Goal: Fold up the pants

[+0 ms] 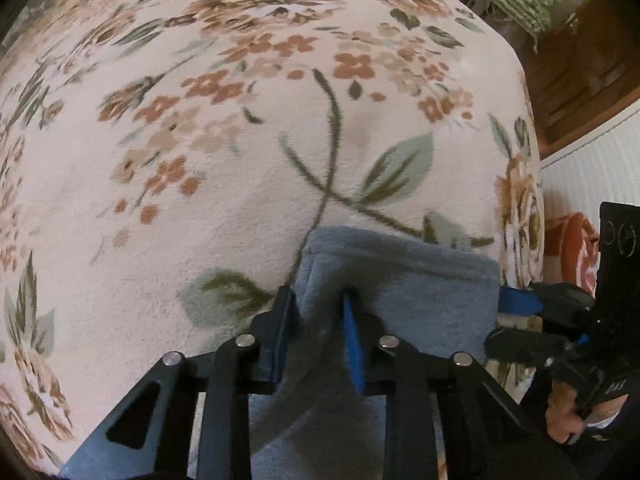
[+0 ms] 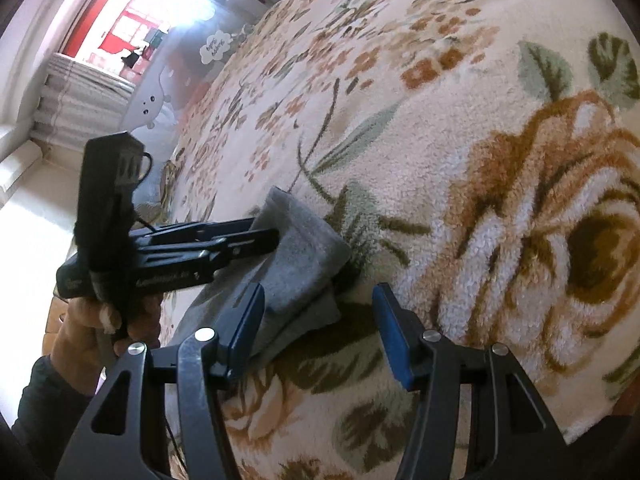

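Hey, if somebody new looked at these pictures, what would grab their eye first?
First the floral blanket, with big tan roses and green leaves, filling both views. Next the grey-blue pants bunched at its near edge, a fold of them lying between the left gripper fingers, while the right gripper stands open beside them.

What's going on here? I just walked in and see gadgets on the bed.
A person is folding grey-blue pants on a floral blanket with a handheld gripper in each hand. The left gripper has a fold of the cloth between its jaws, at one corner of the folded end. The right gripper stands open at the other corner, its jaws holding nothing. The fold does not look finished.
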A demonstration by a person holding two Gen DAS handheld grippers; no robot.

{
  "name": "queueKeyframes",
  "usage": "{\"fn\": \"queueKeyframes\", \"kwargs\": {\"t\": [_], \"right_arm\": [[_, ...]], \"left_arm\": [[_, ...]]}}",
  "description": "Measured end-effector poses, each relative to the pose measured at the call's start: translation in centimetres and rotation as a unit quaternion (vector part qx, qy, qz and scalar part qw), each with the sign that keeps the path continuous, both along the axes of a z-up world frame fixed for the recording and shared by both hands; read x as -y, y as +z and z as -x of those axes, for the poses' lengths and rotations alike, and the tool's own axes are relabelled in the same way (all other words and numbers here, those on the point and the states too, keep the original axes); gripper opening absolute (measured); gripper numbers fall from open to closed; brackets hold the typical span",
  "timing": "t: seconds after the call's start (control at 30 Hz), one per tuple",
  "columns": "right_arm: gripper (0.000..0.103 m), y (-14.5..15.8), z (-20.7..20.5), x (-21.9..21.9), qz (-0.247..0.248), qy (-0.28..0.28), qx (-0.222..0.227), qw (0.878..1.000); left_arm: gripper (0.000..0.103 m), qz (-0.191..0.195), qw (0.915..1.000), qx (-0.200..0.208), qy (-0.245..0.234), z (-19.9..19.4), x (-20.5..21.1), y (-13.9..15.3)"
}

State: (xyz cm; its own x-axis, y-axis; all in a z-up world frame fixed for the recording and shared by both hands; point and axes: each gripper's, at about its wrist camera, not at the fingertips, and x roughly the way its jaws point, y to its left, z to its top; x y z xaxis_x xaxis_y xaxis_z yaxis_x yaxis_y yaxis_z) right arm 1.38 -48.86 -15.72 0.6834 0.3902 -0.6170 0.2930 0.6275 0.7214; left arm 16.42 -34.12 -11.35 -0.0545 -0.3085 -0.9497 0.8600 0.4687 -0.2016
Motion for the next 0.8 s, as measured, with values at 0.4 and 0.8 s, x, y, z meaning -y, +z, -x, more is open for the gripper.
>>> {"fn": "queueKeyframes", "kwargs": {"t": [0.4,0.8], "right_arm": [[0.017,-0.7,-0.3,-0.8,-0.030,-0.010,0.006,0.999],[0.012,5.9,-0.2,-4.2,-0.018,0.051,0.115,0.992]], "left_arm": [[0.015,0.012,0.9999,-0.006,0.003,0.0,-0.3,-0.2],[0.006,0.097,0.9941,0.010,0.048,0.6,-5.7,5.2]]}}
